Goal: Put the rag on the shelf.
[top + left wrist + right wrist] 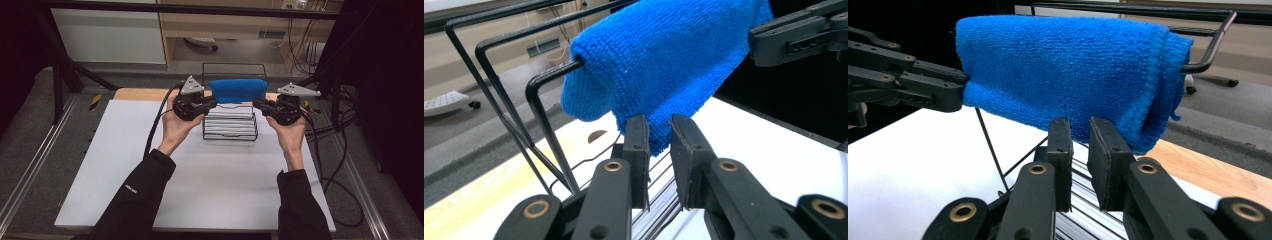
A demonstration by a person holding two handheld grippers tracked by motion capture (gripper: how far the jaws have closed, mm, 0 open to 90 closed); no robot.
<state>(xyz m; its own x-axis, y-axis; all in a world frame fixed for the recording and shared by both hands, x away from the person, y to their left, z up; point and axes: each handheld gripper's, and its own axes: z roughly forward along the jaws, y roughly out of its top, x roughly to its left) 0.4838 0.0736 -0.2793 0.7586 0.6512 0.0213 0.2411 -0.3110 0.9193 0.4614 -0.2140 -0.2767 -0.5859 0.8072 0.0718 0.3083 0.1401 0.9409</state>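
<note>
A blue microfibre cloth (pixel 237 90) hangs folded over the top bar of a black wire rack (pixel 230 127) at the far middle of the white table. My left gripper (pixel 212 102) is at the cloth's left end and my right gripper (pixel 257 103) at its right end, both pointing inward. In the left gripper view the jaws of the left gripper (pixel 659 122) stand a narrow gap apart just below the cloth (pixel 664 60), with its lower edge at their tips and not pinched. In the right gripper view the right gripper (pixel 1079 122) shows the same narrow gap under the cloth (pixel 1063 65).
The rack's bent bar ends (pixel 539 100) stick out past the cloth. White slats lie inside the rack's base. The white tabletop (pixel 210 180) stretches toward the person, with a wooden strip (pixel 140 93) behind it. Cables (pixel 345 165) trail off the right side.
</note>
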